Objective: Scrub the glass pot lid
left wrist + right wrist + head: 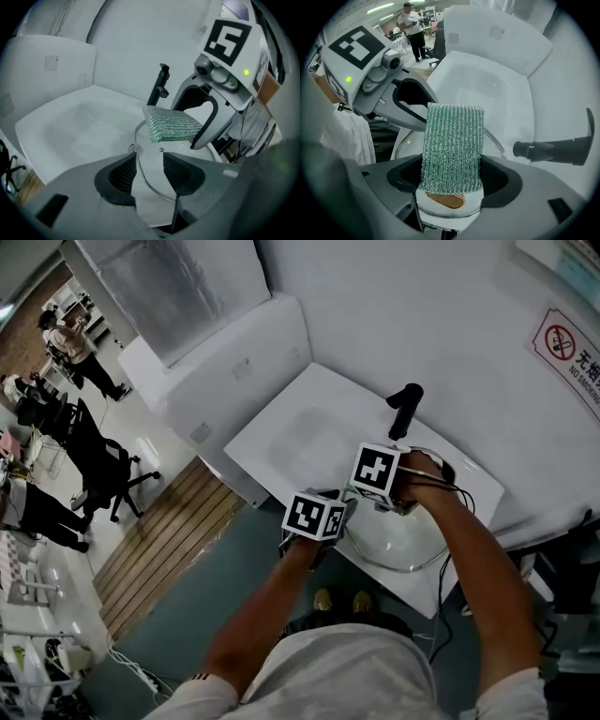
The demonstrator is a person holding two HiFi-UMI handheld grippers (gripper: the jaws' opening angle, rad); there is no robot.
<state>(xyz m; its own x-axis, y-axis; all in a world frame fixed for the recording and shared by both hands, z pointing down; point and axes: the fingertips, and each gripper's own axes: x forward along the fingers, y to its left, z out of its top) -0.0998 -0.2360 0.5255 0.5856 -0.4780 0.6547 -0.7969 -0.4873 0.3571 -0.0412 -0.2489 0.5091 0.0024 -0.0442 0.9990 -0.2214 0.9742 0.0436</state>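
The glass pot lid (151,174) shows as a thin metal rim curving down between the jaws of my left gripper (149,161). Those jaws stand apart and neither black pad presses on the rim. A green scrubbing sponge (452,145) sticks out of my right gripper (451,164), which is shut on it. In the left gripper view the sponge (171,124) lies over the far part of the lid, with the right gripper's white fingers (208,122) behind it. In the head view both grippers, left (316,517) and right (380,474), hang over the round basin (403,549).
A black faucet (403,409) stands just behind the basin, on a white counter (300,437) that runs to the left. White walls close in behind. People and office chairs (103,460) are far off at the left.
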